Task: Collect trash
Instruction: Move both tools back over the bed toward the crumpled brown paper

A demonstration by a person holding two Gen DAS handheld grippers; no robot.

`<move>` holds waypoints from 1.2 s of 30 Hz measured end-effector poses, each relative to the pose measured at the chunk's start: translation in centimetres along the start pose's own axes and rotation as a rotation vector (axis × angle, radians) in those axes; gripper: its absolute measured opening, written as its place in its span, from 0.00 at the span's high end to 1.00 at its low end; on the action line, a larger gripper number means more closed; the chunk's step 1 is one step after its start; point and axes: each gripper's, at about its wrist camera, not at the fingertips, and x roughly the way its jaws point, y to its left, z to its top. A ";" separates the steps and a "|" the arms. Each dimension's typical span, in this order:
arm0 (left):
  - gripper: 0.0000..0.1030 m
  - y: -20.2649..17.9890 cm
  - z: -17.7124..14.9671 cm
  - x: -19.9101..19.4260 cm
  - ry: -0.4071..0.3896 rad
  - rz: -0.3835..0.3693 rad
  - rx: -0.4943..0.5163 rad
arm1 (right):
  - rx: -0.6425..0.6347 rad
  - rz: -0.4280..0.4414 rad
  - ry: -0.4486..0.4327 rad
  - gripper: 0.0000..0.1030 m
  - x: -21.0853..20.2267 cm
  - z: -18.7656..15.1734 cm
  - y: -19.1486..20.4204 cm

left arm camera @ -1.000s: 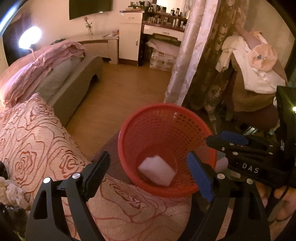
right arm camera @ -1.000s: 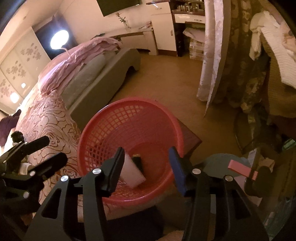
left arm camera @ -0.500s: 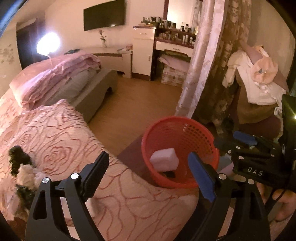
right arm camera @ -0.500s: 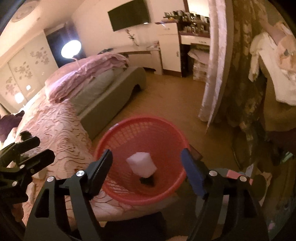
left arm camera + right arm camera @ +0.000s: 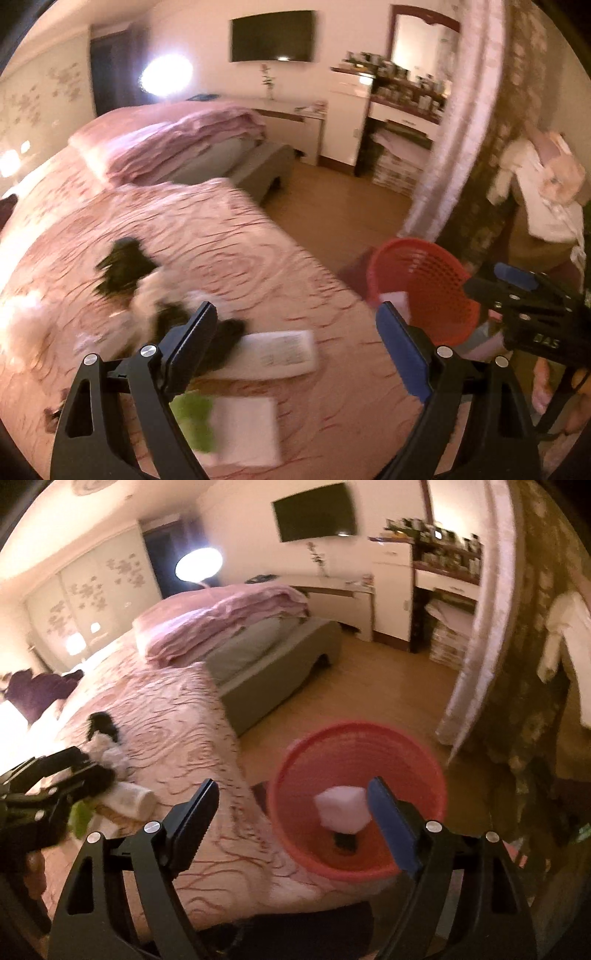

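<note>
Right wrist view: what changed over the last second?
The right gripper let a small dark piece drop beside the white block in the red basket; its jaws are opening, nothing between them. Both grippers pulled back toward the bed. The left gripper stayed open and empty; the basket and block stayed put.

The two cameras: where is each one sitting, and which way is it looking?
Left wrist: sits on the left gripper, looks down across the bed at scattered trash; the right gripper shows at the right edge.
Right wrist: sits on the right gripper, looks down at the red basket holding a white block; its jaws are opening, nothing between them; the left gripper shows at the left edge.
Shared: bed, basket, wall TV.
</note>
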 end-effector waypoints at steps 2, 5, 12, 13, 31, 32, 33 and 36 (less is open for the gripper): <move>0.18 1.6 -0.3 -0.6 -0.003 0.030 -0.029 | -0.018 0.017 0.001 0.22 0.0 -0.1 0.9; 0.18 4.3 -0.9 -2.0 -0.017 0.092 -0.058 | -0.040 0.048 0.014 0.20 0.2 -0.2 2.1; 0.18 12.2 -1.4 -5.9 -0.060 0.272 -0.150 | -0.081 0.096 0.051 0.20 1.2 -0.1 4.2; 0.18 13.0 -1.5 -6.4 -0.064 0.286 -0.164 | -0.086 0.104 0.052 0.20 1.3 0.0 4.5; 0.18 15.0 -6.7 -3.4 0.066 0.150 -0.197 | -0.160 0.183 0.110 0.20 2.9 0.2 8.6; 0.18 15.1 -6.9 -2.8 0.077 0.155 -0.207 | -0.163 0.183 0.112 0.20 2.9 0.2 8.7; 0.19 15.3 -7.1 -2.4 0.086 0.154 -0.217 | -0.167 0.185 0.116 0.20 3.0 0.1 8.9; 0.27 15.4 -7.6 -2.1 0.086 0.147 -0.224 | -0.194 0.198 0.128 0.20 3.1 -0.2 9.7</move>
